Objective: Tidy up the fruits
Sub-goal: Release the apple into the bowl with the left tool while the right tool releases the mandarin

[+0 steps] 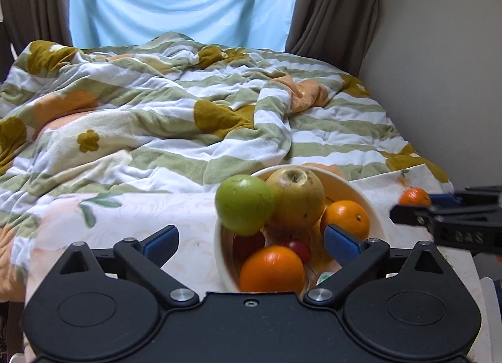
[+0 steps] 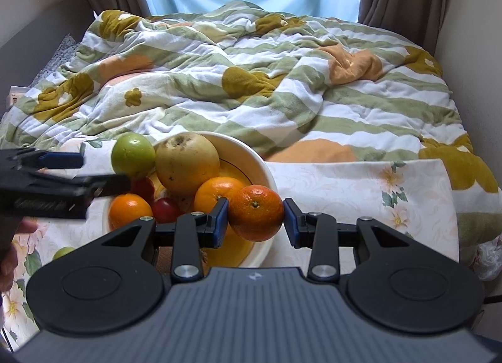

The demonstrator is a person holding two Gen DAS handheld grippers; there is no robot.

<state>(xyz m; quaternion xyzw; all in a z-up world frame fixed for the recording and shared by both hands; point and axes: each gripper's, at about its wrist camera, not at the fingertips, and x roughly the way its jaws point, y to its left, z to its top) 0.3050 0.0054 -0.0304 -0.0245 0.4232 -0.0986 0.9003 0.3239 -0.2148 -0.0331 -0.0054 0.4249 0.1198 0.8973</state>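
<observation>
A cream bowl (image 1: 375,206) (image 2: 263,168) stands on a floral-cloth table. It holds a green apple (image 1: 244,204) (image 2: 133,154), a yellow-brown pear (image 1: 298,196) (image 2: 186,163), oranges (image 1: 271,268) (image 1: 346,217) (image 2: 216,195) (image 2: 130,209) and small red fruits (image 1: 298,248) (image 2: 164,207). My left gripper (image 1: 251,239) is open and empty, its fingers on either side of the bowl's near part. My right gripper (image 2: 255,217) is shut on a mandarin (image 2: 255,212) (image 1: 414,196), held over the bowl's right rim.
A rumpled green-striped floral blanket (image 1: 175,118) (image 2: 251,80) covers the bed behind the table. A wall (image 1: 439,64) rises at the right. A small green fruit (image 2: 62,251) lies on the cloth at the left, near a hand (image 2: 12,246).
</observation>
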